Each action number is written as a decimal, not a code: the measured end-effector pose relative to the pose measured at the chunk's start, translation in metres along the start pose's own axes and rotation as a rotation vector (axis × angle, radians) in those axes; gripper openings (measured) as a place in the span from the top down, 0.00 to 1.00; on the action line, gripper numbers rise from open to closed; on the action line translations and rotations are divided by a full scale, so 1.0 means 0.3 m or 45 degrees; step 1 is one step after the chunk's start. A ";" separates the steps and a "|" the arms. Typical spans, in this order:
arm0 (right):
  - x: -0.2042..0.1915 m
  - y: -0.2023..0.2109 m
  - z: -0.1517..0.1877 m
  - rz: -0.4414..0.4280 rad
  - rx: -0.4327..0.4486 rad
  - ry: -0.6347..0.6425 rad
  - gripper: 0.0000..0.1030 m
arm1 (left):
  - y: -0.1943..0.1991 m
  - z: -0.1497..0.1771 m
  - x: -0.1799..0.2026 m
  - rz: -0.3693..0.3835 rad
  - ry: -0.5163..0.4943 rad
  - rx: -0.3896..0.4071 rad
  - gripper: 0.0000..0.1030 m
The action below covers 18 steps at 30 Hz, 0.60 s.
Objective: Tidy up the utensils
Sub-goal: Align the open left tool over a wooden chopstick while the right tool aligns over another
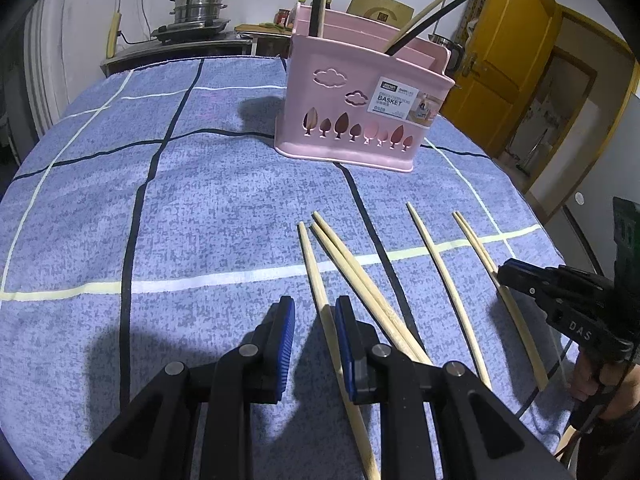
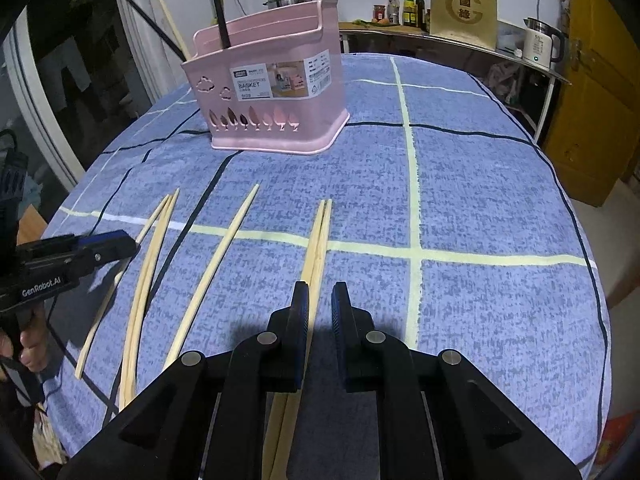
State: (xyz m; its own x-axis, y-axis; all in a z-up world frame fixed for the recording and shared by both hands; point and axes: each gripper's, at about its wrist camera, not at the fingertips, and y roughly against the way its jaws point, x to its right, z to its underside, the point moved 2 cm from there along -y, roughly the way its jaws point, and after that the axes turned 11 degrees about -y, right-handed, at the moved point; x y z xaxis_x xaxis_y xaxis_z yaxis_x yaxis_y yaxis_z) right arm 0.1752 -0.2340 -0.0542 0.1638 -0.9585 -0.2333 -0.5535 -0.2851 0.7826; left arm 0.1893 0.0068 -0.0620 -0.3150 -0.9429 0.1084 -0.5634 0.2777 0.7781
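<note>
Bamboo chopsticks (image 1: 448, 276) lie loose on blue checked cloth (image 1: 200, 208) over the surface, w/ pink basket (image 1: 352, 116) upright further back, a few sticks already standing in it. Left tool (image 1: 315, 344) is spread, one chopstick (image 1: 320, 292) btwn its pads, not pinched. Right tool (image 2: 320, 320) also spread, low over a chopstick pair (image 2: 318, 240).

Home kitchen with a cloth-covered surface.
A stacked steel steamer pot (image 1: 199, 3) sits on a stove, sauce bottles (image 2: 405, 7) and an electric kettle (image 2: 542, 43) line a counter beside a yellow door (image 1: 516, 52).
</note>
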 end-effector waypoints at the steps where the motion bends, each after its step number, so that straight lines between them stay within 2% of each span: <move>1: -0.003 0.001 0.002 0.001 -0.004 0.007 0.88 | -0.001 -0.001 0.001 -0.005 -0.004 -0.002 0.80; 10: -0.006 0.015 0.016 0.016 -0.035 0.044 0.88 | -0.007 -0.004 0.006 -0.014 -0.009 -0.010 0.80; 18: -0.025 -0.019 -0.022 0.032 -0.021 0.048 0.88 | -0.015 -0.014 -0.001 -0.021 0.000 -0.009 0.80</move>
State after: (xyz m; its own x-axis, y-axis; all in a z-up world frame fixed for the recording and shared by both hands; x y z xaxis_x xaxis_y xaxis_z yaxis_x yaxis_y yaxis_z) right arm 0.1826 -0.2253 -0.0530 0.1809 -0.9647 -0.1913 -0.5441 -0.2602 0.7976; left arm 0.1950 0.0051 -0.0628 -0.3060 -0.9472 0.0956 -0.5632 0.2611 0.7840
